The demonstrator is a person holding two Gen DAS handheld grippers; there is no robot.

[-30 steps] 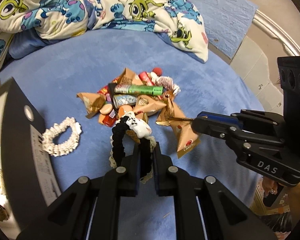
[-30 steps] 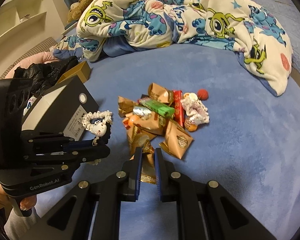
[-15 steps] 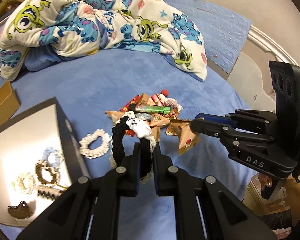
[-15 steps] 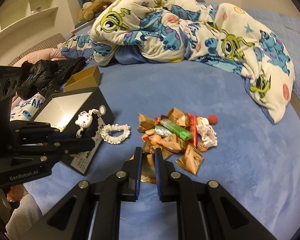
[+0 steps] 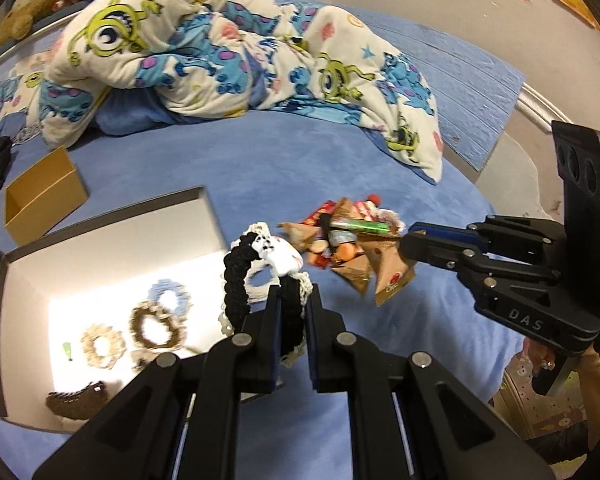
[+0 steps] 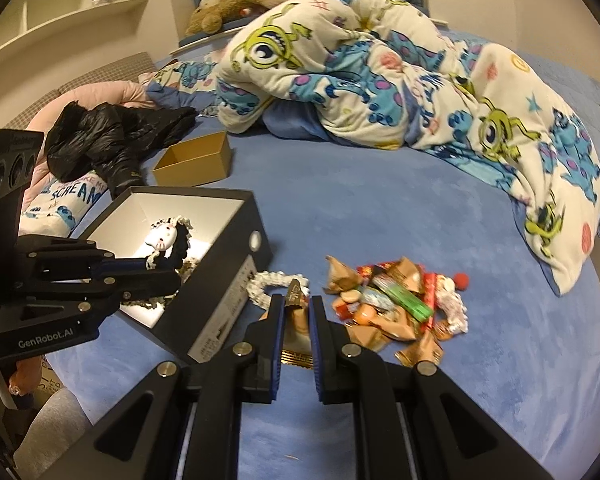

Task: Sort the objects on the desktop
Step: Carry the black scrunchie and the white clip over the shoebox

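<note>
My left gripper (image 5: 291, 294) is shut on a black and white lace scrunchie with a white charm (image 5: 259, 264) and holds it over the edge of the open black box (image 5: 111, 224). In the right wrist view the scrunchie (image 6: 167, 240) hangs above the box's white inside (image 6: 139, 216). Several scrunchies (image 5: 155, 320) lie in the box. My right gripper (image 6: 295, 304) is shut on a brown snack packet (image 6: 295, 300); in the left wrist view the packet (image 5: 392, 276) hangs from its tips. A pile of snacks (image 6: 396, 304) lies on the blue bed.
A white scrunchie (image 6: 267, 284) lies by the box's right wall. A small gold cardboard box (image 6: 195, 160) stands behind the black one. A monster-print duvet (image 6: 380, 72) is bunched at the back, black clothing (image 6: 111, 132) at the left.
My left gripper has carried the scrunchie left, from above the snack pile to over the black box. My right gripper has lifted the brown packet and drawn back from the pile.
</note>
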